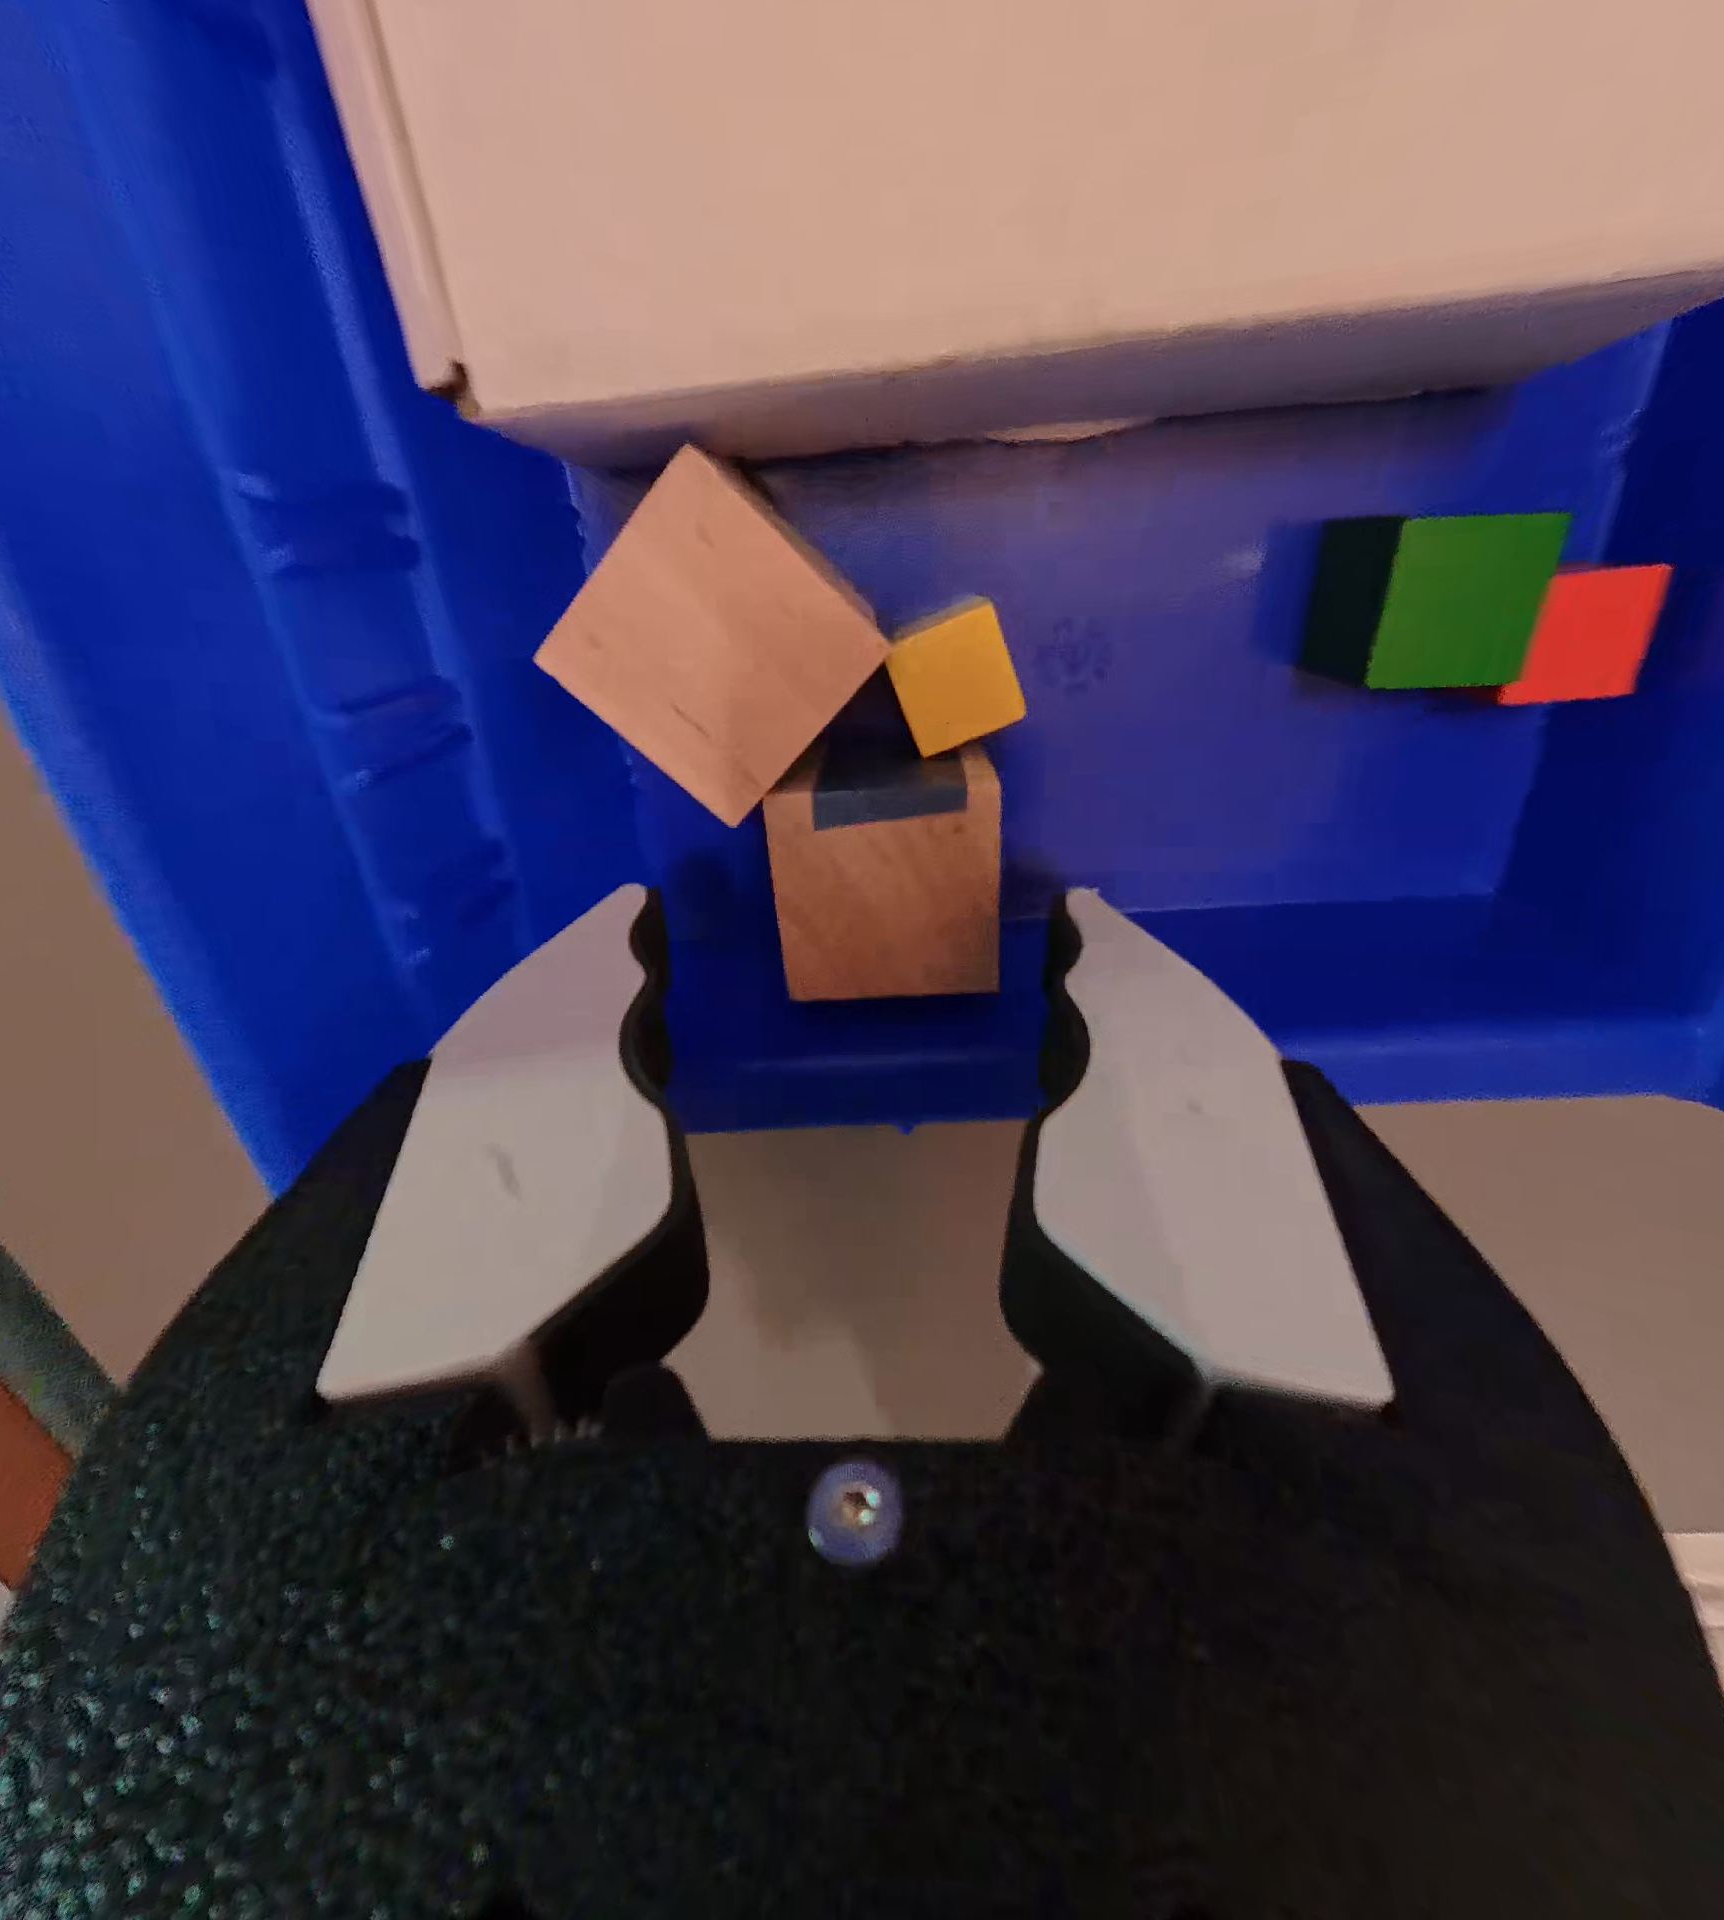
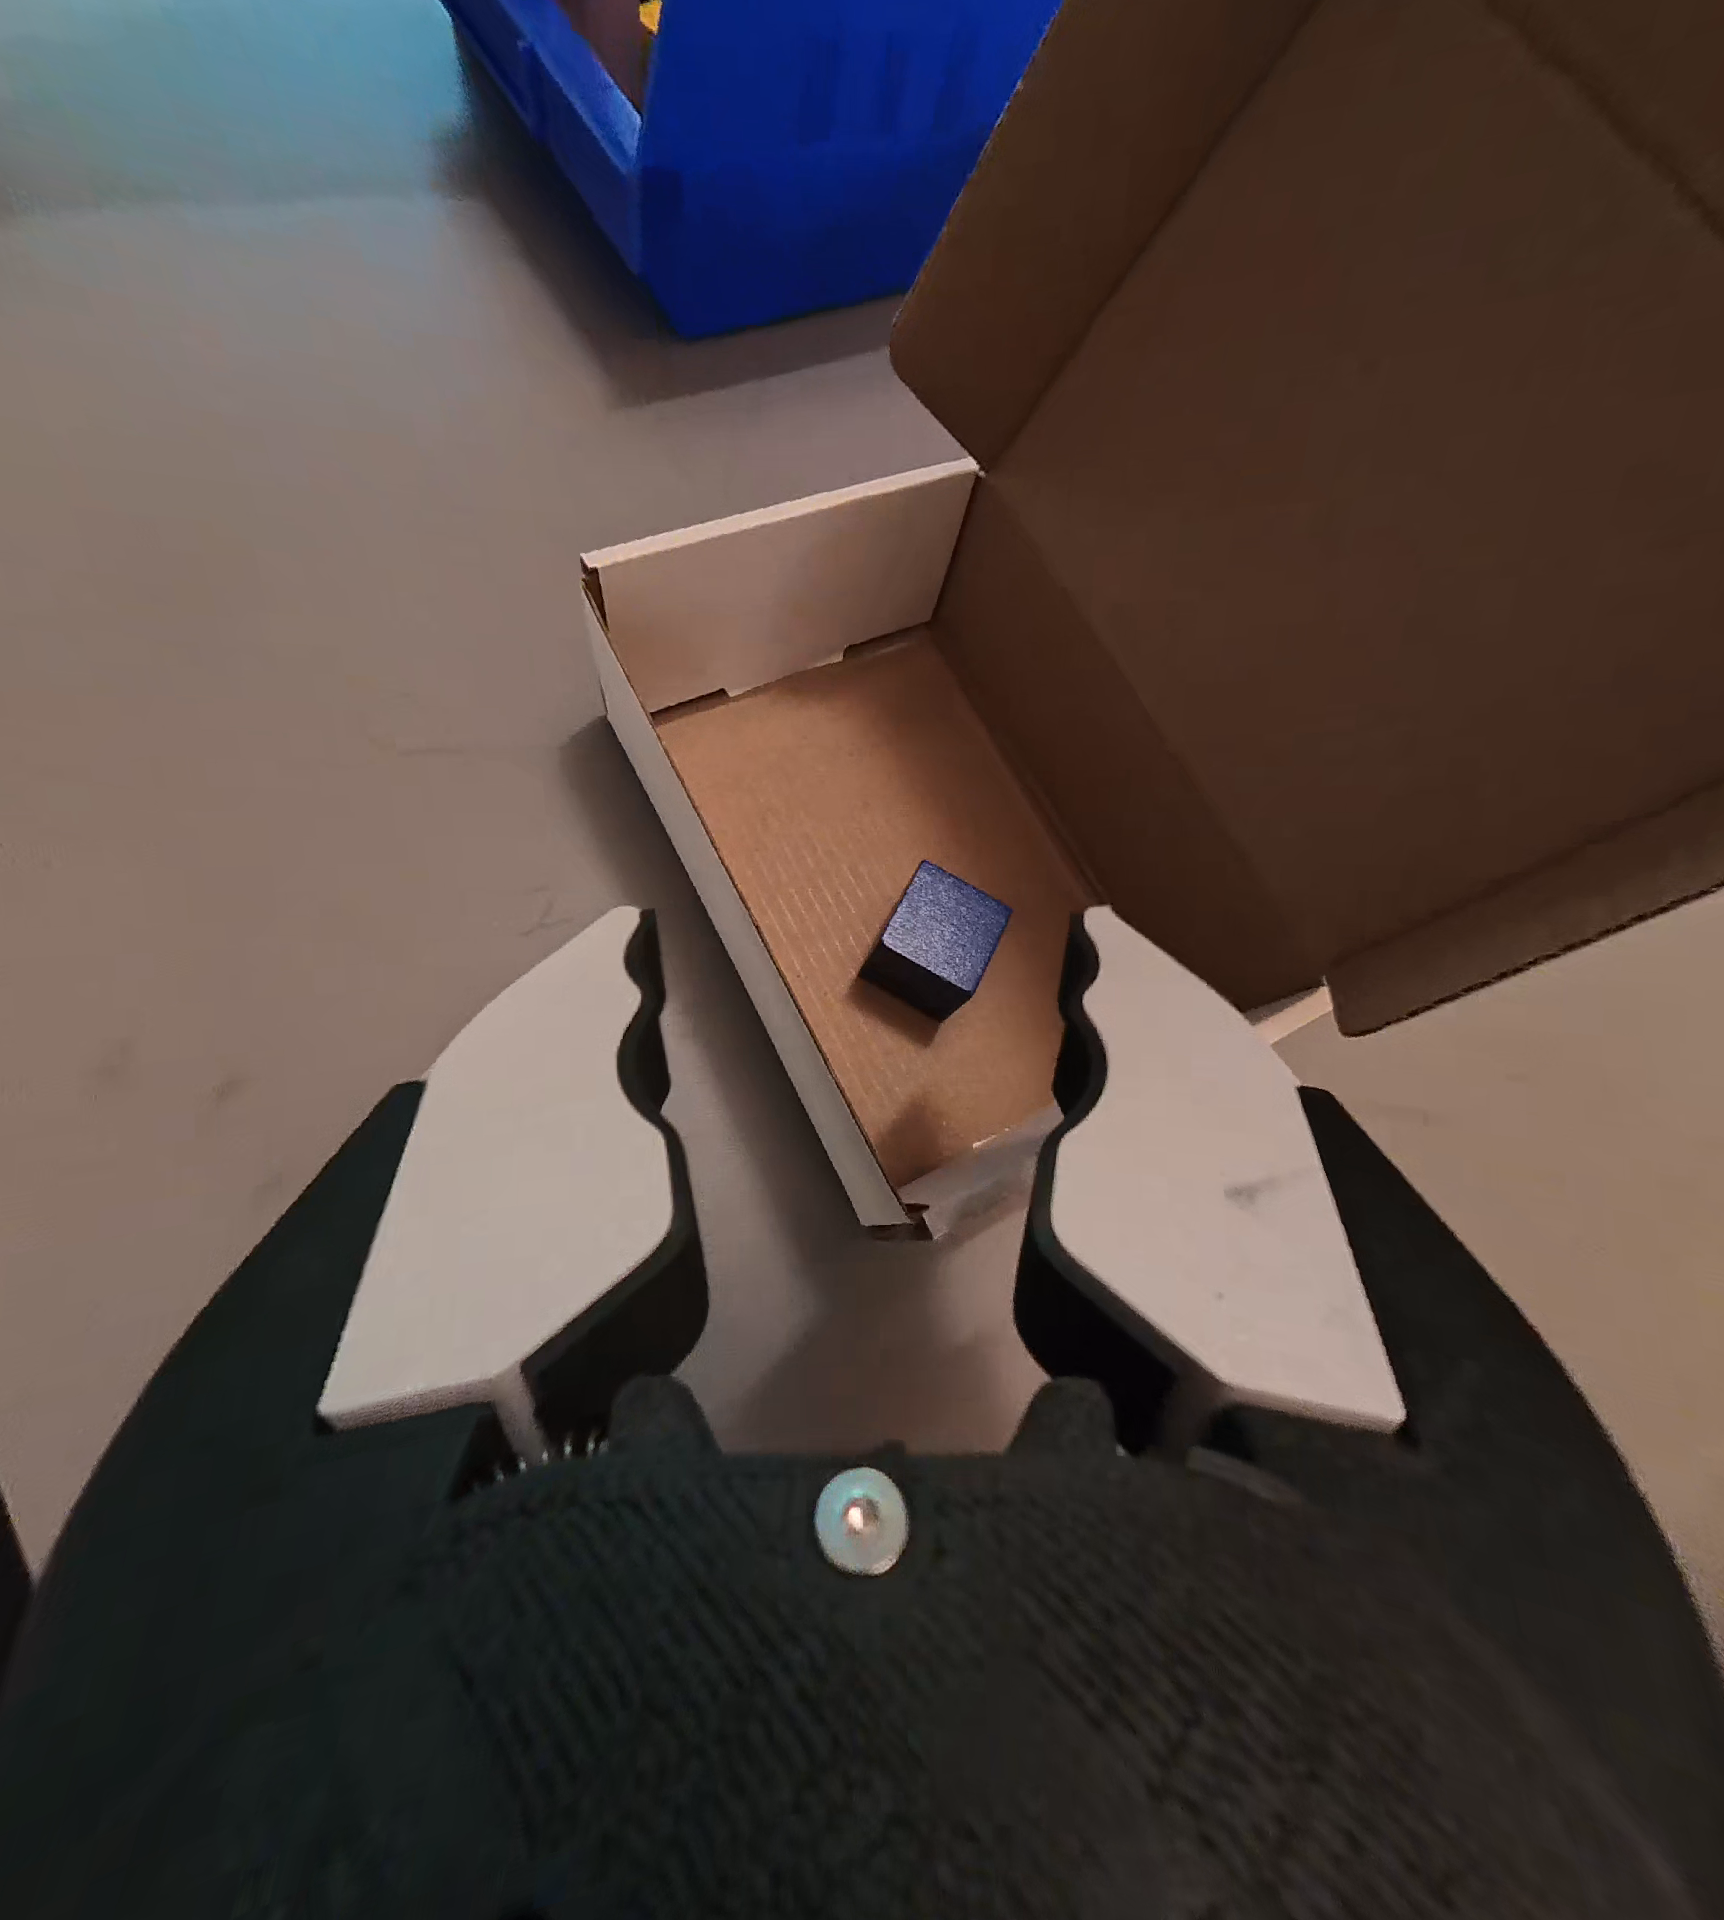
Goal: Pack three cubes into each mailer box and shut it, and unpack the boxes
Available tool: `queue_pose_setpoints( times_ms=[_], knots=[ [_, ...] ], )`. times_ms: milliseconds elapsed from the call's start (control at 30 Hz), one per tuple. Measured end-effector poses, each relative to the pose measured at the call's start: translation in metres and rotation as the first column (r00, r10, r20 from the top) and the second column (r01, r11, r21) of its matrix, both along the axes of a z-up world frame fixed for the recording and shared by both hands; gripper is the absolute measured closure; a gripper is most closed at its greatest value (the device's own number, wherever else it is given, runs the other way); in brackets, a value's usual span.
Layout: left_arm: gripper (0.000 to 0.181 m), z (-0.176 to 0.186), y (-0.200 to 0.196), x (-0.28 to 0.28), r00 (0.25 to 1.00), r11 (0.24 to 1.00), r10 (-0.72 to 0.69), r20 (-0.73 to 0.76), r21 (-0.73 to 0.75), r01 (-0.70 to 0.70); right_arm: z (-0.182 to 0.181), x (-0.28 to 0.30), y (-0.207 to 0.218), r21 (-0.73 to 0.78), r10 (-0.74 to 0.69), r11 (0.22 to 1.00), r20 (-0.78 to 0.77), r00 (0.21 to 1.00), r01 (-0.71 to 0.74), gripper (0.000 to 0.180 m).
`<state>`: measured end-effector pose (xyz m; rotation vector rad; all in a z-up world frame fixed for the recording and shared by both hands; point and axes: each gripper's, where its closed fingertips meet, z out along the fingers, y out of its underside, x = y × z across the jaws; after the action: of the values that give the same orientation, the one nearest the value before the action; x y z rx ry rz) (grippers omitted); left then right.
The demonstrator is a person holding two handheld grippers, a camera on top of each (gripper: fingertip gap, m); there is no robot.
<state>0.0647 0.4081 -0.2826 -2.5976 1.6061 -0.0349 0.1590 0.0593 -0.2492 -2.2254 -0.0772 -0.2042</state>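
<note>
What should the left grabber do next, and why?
Probably ease the left gripper forward and close on the plain wooden cube right ahead in the blue bin. Its jaws are open and empty, lined up with that cube. The open mailer box holds only one dark blue cube, so it needs more.

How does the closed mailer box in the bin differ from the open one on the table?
The closed box rests in the blue bin, lid shut, contents hidden, above loose cubes. The open box sits on the grey table, lid raised, holding one dark blue cube. Both are white outside; the open one shows a brown inside.
</note>
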Motion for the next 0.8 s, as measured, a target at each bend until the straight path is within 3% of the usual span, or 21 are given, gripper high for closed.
queue_pose_setpoints(
  times_ms=[67,100,167,300,400,467,600,700,733,800],
  knots=[
    [0.115,-0.009,-0.003,-0.004,0.998,1.000,-0.030,-0.056,-0.011,0.029,0.005,-0.003,0.000,0.027,0.018,0.999,-0.019,1.000,-0.018,0.099],
    [0.137,-0.009,-0.003,-0.003,0.997,0.998,-0.062,-0.055,-0.015,0.061,0.008,-0.006,0.000,0.045,0.025,0.999,-0.040,0.999,-0.023,0.097],
    [0.138,0.002,-0.003,0.001,0.998,0.998,-0.067,-0.017,-0.010,0.067,0.017,-0.012,0.002,0.097,0.050,0.995,-0.101,0.994,-0.040,0.094],
    [0.138,0.061,-0.007,0.017,0.969,0.988,-0.134,0.207,0.101,0.115,0.041,-0.022,0.004,0.228,0.116,0.972,-0.234,0.965,-0.061,0.090],
    [0.138,0.110,-0.037,0.027,0.871,0.975,-0.221,0.439,0.113,0.191,0.054,-0.034,0.005,0.298,0.202,0.949,-0.319,0.926,-0.104,0.086],
    [0.138,0.142,-0.076,0.035,0.713,0.925,-0.364,0.599,0.143,0.352,0.060,-0.042,0.006,0.334,0.245,0.935,-0.363,0.899,-0.120,0.085],
    [0.138,0.187,-0.193,0.025,0.186,0.655,-0.603,0.776,0.348,0.671,0.083,-0.067,0.008,0.453,0.387,0.880,-0.511,0.768,-0.142,0.084],
    [0.138,0.205,-0.275,0.000,-0.291,0.379,-0.635,0.716,0.617,0.690,0.106,-0.082,0.005,0.554,0.499,0.826,-0.628,0.597,-0.108,0.084],
    [0.138,0.206,-0.295,-0.006,-0.392,0.329,-0.621,0.679,0.680,0.656,0.114,-0.087,0.003,0.587,0.544,0.804,-0.658,0.520,-0.098,0.084],
    [0.138,0.201,-0.323,-0.013,-0.491,0.259,-0.602,0.630,0.736,0.626,0.133,-0.098,-0.004,0.651,0.632,0.756,-0.698,0.337,-0.068,0.087]
  ],
)
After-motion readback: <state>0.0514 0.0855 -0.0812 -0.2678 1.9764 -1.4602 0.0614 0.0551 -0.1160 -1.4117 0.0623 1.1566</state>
